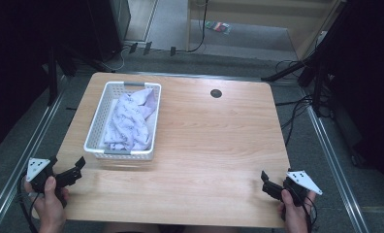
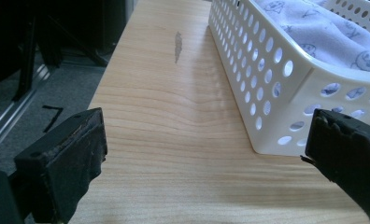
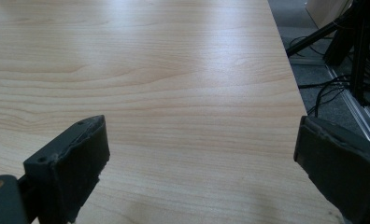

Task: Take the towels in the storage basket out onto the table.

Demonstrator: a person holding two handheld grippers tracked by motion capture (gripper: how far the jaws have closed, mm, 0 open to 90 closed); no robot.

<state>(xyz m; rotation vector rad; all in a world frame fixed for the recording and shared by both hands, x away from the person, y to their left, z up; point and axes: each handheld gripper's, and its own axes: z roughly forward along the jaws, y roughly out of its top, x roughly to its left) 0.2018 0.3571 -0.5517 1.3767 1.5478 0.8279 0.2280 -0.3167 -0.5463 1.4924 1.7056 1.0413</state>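
Observation:
A white perforated basket (image 1: 97,127) stands on the left half of the wooden table (image 1: 209,141), with a crumpled pale lilac printed cloth (image 1: 132,119) inside it. My left gripper (image 1: 70,167) rests at the table's front left corner, open and empty, just short of the basket's near end. In the left gripper view the basket (image 2: 267,79) and cloth (image 2: 323,32) lie ahead to the right of the left gripper (image 2: 206,154). My right gripper (image 1: 268,183) sits at the front right corner, open, holding nothing. Bare wood lies between the right gripper (image 3: 202,158) jaws.
A round black grommet (image 1: 216,93) is set in the table near its far edge. Dark stands and cables (image 1: 301,73) crowd the floor to the right, and metal rails (image 1: 30,141) run along both sides of the table.

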